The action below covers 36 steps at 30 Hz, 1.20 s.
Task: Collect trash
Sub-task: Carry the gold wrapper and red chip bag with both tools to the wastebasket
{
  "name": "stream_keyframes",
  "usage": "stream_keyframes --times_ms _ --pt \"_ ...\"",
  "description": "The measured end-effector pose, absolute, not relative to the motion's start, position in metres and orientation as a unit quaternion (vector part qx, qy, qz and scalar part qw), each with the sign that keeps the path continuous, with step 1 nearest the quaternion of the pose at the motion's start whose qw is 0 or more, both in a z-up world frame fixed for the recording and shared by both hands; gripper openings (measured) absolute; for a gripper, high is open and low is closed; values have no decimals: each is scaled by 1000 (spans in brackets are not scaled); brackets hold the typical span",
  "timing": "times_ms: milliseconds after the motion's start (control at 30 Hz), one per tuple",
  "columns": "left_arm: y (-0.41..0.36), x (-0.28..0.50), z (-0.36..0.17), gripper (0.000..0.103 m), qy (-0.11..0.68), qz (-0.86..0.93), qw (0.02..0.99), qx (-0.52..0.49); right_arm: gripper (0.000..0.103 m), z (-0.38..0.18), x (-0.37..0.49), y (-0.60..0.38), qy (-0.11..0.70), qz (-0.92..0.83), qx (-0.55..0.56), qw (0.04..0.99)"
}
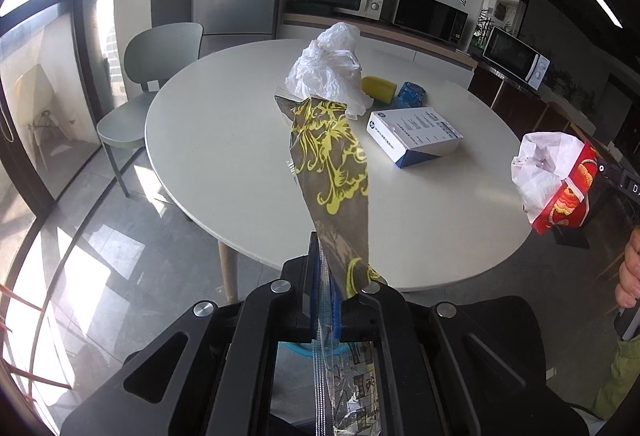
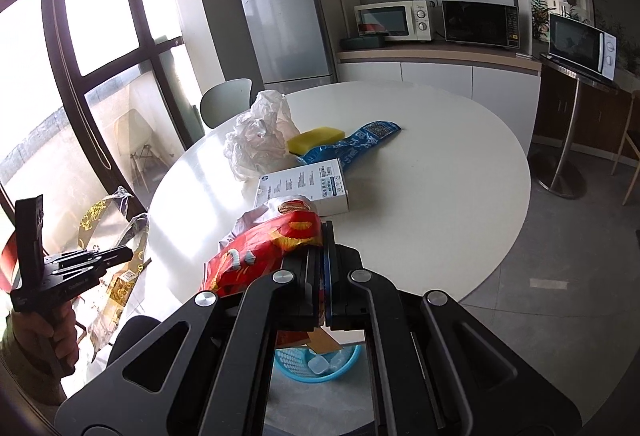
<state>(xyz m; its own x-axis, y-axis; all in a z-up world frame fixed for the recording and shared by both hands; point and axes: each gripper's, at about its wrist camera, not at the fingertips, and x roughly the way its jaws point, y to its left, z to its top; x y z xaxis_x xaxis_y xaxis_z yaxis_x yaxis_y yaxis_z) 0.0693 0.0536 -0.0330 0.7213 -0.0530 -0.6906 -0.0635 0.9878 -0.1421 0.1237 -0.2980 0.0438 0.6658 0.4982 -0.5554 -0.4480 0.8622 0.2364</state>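
Observation:
My left gripper is shut on a brown wrapper with yellow ornament, which stands up above the near edge of the round white table. My right gripper is shut on a red snack bag with crumpled white paper in it; the same bag shows at the right in the left wrist view. The left gripper appears at the far left with its wrapper. On the table lie a crumpled clear plastic bag, a yellow sponge, a blue wrapper and a white box.
A blue basket stands on the floor below the grippers. A grey chair is at the table's far left. A fridge, a counter with microwaves and tall windows ring the room.

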Motion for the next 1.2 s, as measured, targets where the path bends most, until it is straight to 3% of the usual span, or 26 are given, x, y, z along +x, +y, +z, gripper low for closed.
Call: stream_keyframes --times_ms 667,1200 --pt "87 32 -96 4 432 53 897 -77 1 -32 67 -271 399 294 11 869" --pt "80 63 -182 4 489 33 864 -111 1 -143 84 -261 486 238 23 840"
